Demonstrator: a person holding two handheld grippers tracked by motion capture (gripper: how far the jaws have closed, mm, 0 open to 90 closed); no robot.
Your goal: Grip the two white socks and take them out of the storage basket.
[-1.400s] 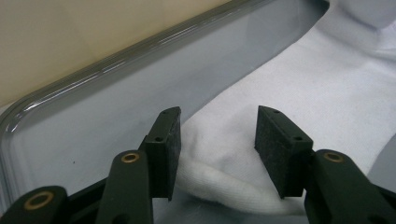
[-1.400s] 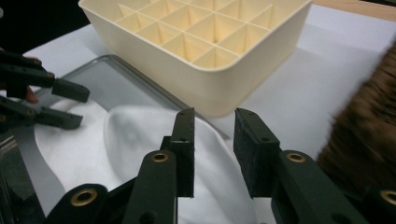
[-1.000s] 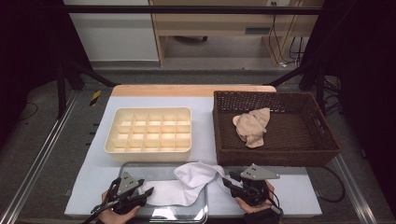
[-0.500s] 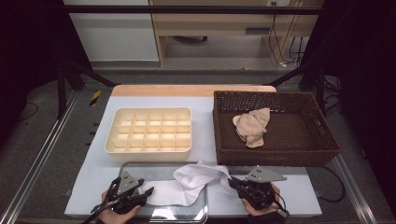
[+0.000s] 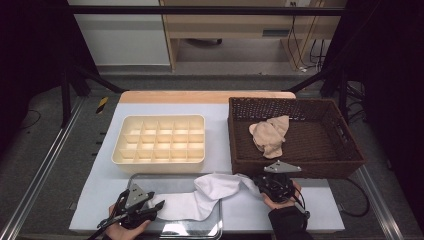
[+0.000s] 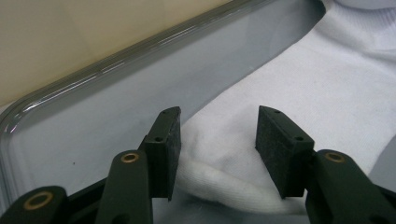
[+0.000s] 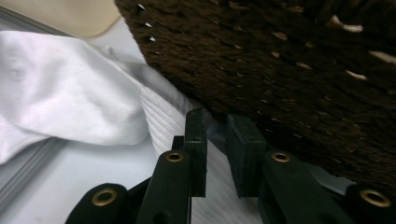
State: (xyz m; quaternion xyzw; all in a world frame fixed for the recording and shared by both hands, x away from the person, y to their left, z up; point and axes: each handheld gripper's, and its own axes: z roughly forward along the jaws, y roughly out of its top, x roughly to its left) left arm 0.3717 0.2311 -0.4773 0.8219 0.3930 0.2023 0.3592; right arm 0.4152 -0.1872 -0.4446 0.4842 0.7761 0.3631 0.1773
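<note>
Sock (image 5: 200, 197), white and stretched out, lay across the near edge of the worktop (image 5: 170, 112), its toe end on the metal tray (image 5: 150, 178) and its ribbed cuff end reaching right toward the basket (image 5: 345, 150).

Going by size: the worktop carried a white mat, and on it, at the far right, stood the dark wicker basket with a beige cloth (image 5: 270, 135) bunched inside. Left of the basket sat the cream organizer (image 5: 160, 142), a shallow box split into many small cells. Just in front of the organizer lay the tray, and the sock draped over the tray's right rim onto the mat.

At the near left, the left tool (image 5: 152, 207) rested low on the tray at the sock's toe. In the left gripper view (image 6: 218, 135) its jaws stood spread, with the rounded toe of the sock (image 6: 289, 93) lying between the pads; the pads did not press on the fabric.

At the near right, the right tool (image 5: 260, 182) sat just in front of the basket's front wall, at the sock's cuff. In the right gripper view (image 7: 217, 140) its jaws stood close together with a narrow gap, having just been opening a little, and the ribbed cuff (image 7: 159, 116) lay under and beside them; whether the pads pinched any fabric I could not tell.
</note>
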